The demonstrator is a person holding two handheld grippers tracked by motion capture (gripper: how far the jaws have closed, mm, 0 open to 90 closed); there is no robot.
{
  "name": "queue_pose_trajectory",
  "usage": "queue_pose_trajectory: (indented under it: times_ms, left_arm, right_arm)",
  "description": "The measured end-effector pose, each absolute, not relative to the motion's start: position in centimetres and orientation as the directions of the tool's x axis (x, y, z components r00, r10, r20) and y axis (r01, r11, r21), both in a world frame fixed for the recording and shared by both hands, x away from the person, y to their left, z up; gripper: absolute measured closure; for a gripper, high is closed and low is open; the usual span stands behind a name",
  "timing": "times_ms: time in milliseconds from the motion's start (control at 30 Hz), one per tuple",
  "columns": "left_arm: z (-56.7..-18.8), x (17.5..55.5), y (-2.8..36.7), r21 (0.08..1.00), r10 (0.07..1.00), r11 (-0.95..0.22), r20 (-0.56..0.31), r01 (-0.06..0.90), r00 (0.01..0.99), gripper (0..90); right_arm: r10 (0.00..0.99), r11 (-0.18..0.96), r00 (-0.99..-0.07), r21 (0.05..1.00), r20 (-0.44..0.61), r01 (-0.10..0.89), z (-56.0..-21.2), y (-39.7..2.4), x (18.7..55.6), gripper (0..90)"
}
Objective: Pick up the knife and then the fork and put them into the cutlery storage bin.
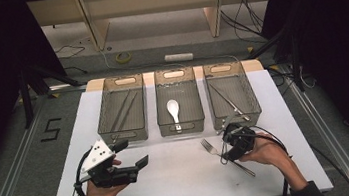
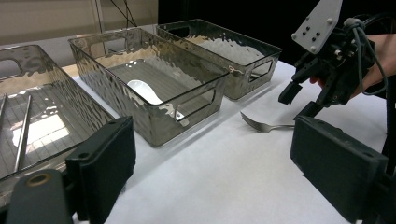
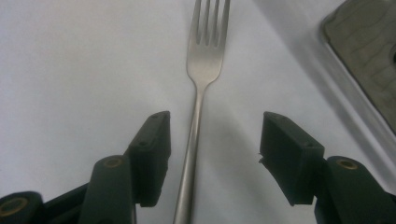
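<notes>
A: We're over the fork (image 3: 201, 70) with the right gripper (image 3: 215, 154), and its handle runs straight up between the fingers (image 3: 152, 154).

B: Are we pinching it?

A: No. We see worktop (image 3: 70, 70) on both sides of the handle, so the fingers are spread and neither pad touches the metal. The fork lies flat on the white worktop, tines pointing away from us.

B: From above we have the fork (image 1: 211, 147) just in front of the right-hand bin (image 1: 252, 99), with the right gripper (image 1: 231, 147) down over its handle.

A: And that bin has some long metal cutlery lying in it. The middle bin (image 1: 163, 110) has a white spoon (image 1: 173, 109), and the left bin (image 1: 106, 117) has thin metal rods, chopsticks by the look.

B: What about our left gripper (image 1: 134, 156)?

A: It's held above bare worktop, well apart from the fork, fingers (image 2: 338, 165) spread wide with nothing between them. Looking along them, we see the right gripper (image 2: 299, 100) across the worktop, poised over the fork (image 2: 264, 125).
</notes>
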State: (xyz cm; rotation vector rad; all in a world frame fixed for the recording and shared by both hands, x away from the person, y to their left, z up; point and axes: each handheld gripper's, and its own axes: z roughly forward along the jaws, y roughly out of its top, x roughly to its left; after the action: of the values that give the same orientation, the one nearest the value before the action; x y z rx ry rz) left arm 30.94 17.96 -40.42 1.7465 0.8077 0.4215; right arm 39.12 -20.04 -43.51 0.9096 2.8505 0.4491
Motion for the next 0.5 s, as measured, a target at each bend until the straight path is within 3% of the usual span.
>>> queue_pose_trajectory:
  times_ms: [500]
  left_arm:
    - [-40.4, 30.9, 17.9, 0.938, 0.702, -0.155, -0.115, 0.309, 0.703, 13.8]
  right_arm:
    - [0.56, 0.806, -0.828, 0.246, -0.022, 0.539, -44.9, -20.0, 39.1, 57.8]
